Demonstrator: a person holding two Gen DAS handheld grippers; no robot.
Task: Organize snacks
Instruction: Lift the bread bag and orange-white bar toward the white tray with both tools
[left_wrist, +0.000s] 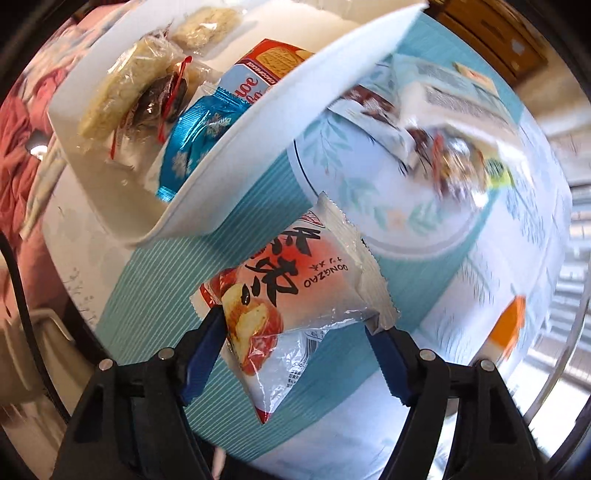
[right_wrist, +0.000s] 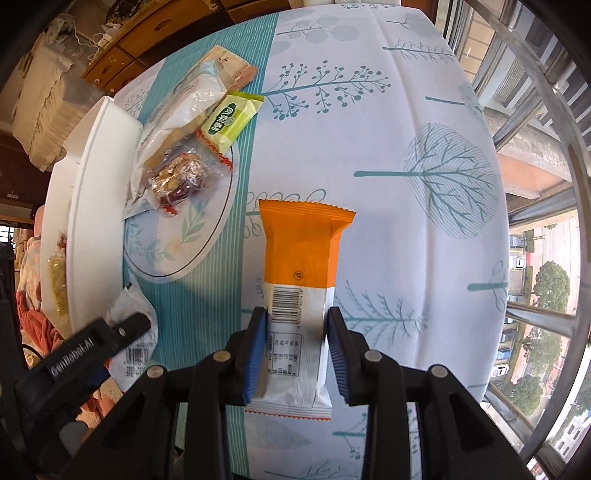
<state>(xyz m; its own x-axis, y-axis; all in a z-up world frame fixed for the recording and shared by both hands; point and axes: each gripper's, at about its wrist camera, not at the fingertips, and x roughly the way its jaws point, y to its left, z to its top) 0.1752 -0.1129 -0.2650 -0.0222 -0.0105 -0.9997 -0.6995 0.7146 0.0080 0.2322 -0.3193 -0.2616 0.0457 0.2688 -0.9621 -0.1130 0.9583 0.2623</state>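
My left gripper (left_wrist: 295, 317) is shut on a white and red Dongzao snack packet (left_wrist: 291, 280), held just in front of the white bin (left_wrist: 258, 122). The bin holds rice cakes (left_wrist: 122, 92), a blue foil packet (left_wrist: 192, 136) and a biscuit pack (left_wrist: 266, 70). My right gripper (right_wrist: 297, 317) straddles an orange and white snack packet (right_wrist: 301, 295) lying on the table; its pads touch both sides. The left gripper (right_wrist: 92, 350) also shows in the right wrist view beside the bin (right_wrist: 92, 206).
A heap of snacks (right_wrist: 188, 140) lies on the round plate print of the tablecloth (right_wrist: 406, 184): a green packet (right_wrist: 231, 122), a clear nut bar (right_wrist: 181, 177), white packs. The same heap (left_wrist: 443, 147) is blurred in the left wrist view. Windows stand at the right.
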